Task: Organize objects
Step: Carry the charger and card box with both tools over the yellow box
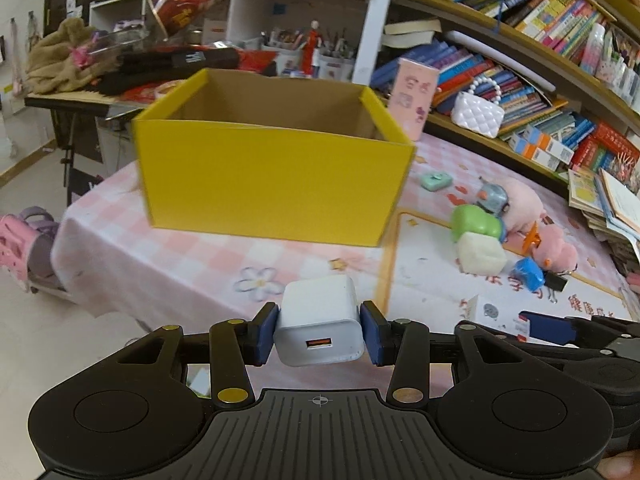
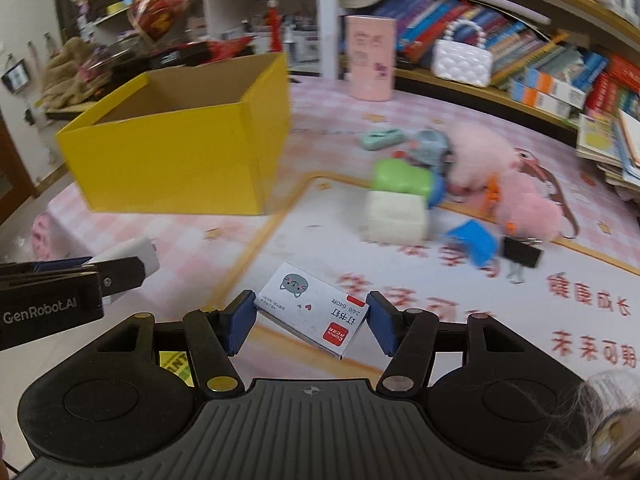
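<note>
Both loads are on their way to the yellow box [image 1: 272, 184]: the left gripper [image 1: 319, 330] is clamped on a white charger [image 1: 319, 320], the right gripper [image 2: 311, 318] on a staple box [image 2: 310, 308]. Neither is over the opening (it stands ahead on the pink tablecloth [image 1: 160, 256]), so each should be brought above the rim before letting go.

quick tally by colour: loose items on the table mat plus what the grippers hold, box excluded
White: 3, charger in left gripper, staples box in right gripper, white block
Green: 2, green block, mint case
Blue: 1, blue piece
Pink: 2, plush toys
Black: 1, binder clip
Total: 9
</note>
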The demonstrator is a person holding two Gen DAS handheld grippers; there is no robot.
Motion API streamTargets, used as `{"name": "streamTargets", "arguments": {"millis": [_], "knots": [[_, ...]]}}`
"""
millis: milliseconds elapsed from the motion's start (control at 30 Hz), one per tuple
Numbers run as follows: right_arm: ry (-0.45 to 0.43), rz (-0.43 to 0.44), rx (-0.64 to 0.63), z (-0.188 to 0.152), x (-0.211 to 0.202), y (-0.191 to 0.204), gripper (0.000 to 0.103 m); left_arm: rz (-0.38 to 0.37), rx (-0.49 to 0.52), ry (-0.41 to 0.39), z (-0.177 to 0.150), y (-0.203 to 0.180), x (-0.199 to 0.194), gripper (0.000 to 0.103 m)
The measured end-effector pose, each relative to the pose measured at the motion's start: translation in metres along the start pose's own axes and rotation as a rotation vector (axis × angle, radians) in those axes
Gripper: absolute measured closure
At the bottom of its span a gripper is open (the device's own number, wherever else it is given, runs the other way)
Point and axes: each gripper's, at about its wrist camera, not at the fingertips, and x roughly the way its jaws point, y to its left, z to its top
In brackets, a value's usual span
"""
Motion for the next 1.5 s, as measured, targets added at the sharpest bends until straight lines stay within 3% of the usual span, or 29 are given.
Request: {"name": "streamTargets", "arguments": {"millis": [333, 700, 1167, 1500], "knots": [[-0.018, 0.016, -0.012, -0.011, -0.009, 0.062, 0.045, -0.001, 0.016, -0.030, -0.008, 0.047, -0.028, 0.060], [-0.045, 0.005, -0.005, -0.019, -0.019, 0.100, 0.045, -0.028, 0.049, -0.065, -0.014, 0.079, -0.048, 0.060], [-0.041, -0.003, 0.005, -0.020, -0.023, 0.119, 0.045, -0.065, 0.072, -0.113, -0.002, 0.093, -0.059, 0.060], [-0.084, -0.009, 0.026, 0.018, -0.014, 0.120, 0.045, -0.078, 0.081, -0.177, 0.032, 0.095, -0.054, 0.060]]}}
